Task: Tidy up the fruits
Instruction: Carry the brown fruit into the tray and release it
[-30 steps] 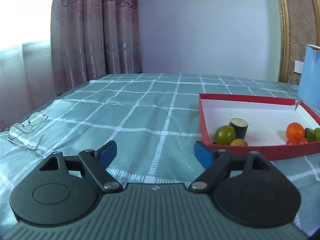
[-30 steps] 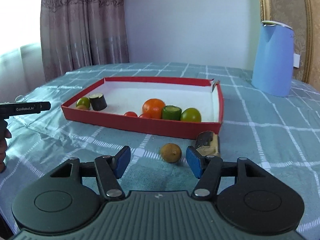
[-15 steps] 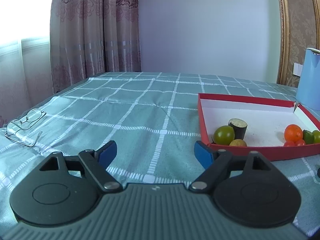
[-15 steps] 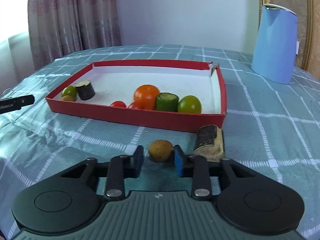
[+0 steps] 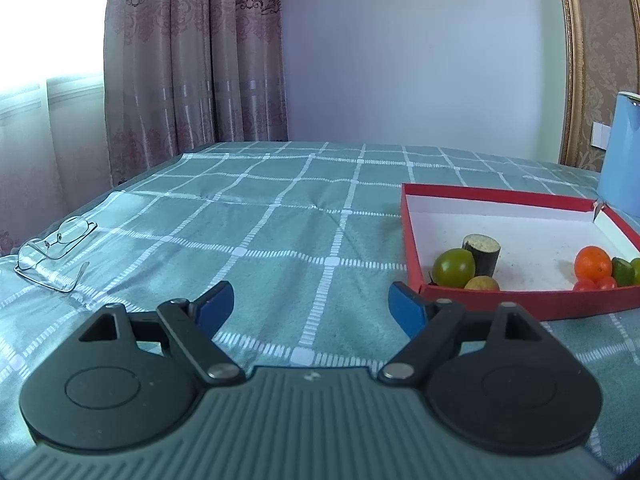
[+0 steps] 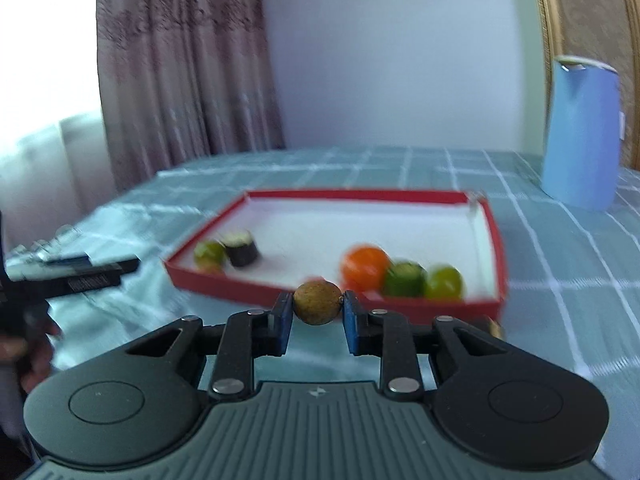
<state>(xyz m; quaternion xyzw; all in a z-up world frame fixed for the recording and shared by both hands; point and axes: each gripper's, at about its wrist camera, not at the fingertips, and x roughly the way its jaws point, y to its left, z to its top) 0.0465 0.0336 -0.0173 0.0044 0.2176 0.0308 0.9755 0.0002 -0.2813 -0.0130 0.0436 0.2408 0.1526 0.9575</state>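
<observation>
The right tool point(image 6: 318, 316) pinched a small brown fruit point(image 6: 318, 303) between its blue pads, held in front of the red tray point(image 6: 494, 240) of fruits, while the left tool point(image 5: 310, 306) stood spread wide and empty above the checked cloth point(image 5: 280, 232).

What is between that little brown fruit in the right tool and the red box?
Only the red box's near wall. The brown fruit, shut in the right gripper's jaws, appears level with its rim, so it probably needs slight lifting.
</observation>
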